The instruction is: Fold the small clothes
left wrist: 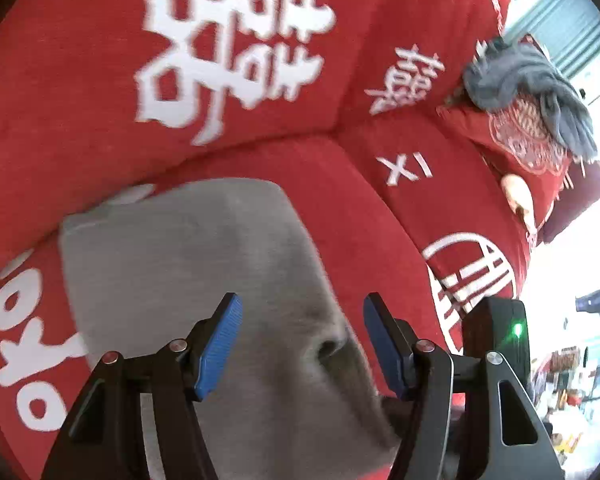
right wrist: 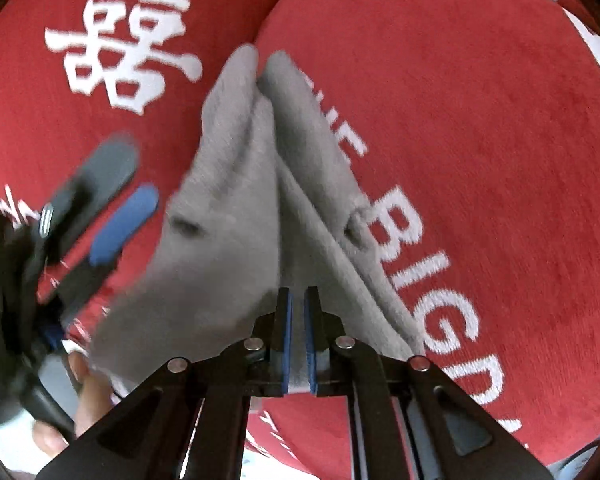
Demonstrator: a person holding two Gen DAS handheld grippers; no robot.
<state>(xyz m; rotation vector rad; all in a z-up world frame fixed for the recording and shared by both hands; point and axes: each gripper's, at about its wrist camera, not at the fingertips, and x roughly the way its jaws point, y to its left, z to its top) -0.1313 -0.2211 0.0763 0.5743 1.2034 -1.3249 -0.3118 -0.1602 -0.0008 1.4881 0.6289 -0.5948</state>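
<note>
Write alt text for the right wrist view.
The right gripper is shut on a grey cloth, which hangs bunched over a red sofa cover printed with white characters. The left gripper, blurred, is open beside the cloth at the left.

Both wrist views looked closely down at the red sofa cover (left wrist: 260, 148); they shared the grey garment (right wrist: 236, 208), at six o'clock in the left view.

Bright daylight glares from the right; fisheye edges warp, motion blurs.
</note>
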